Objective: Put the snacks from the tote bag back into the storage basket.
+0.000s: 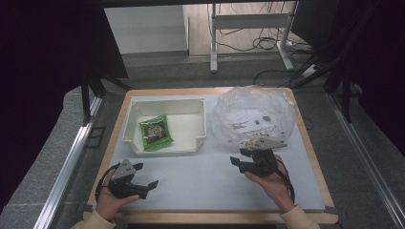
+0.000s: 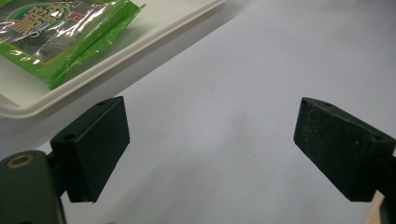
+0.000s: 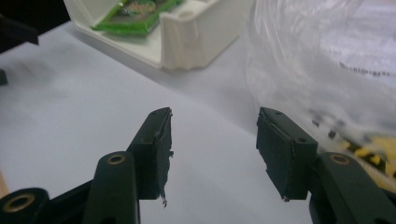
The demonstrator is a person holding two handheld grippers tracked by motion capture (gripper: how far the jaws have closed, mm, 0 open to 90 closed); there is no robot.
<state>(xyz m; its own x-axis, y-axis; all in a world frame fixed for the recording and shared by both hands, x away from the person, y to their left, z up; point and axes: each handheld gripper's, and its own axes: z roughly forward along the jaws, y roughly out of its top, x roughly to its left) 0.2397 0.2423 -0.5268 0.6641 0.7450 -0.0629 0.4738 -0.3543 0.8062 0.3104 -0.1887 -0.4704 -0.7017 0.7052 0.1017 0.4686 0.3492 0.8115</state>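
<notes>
no print is legible: blurred characters on the green packet [image 2: 56,35], tiny label lines on the clear bag [image 1: 253,117].

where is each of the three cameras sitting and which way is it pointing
High view: above the person's side, looking forward and down on the table; both hands, left gripper and right gripper show.
Left gripper view: rides the left gripper, open black jaws, toward the white tray.
Right gripper view: rides the right gripper, open, toward the clear plastic bag.
All share the green snack packet.
</notes>
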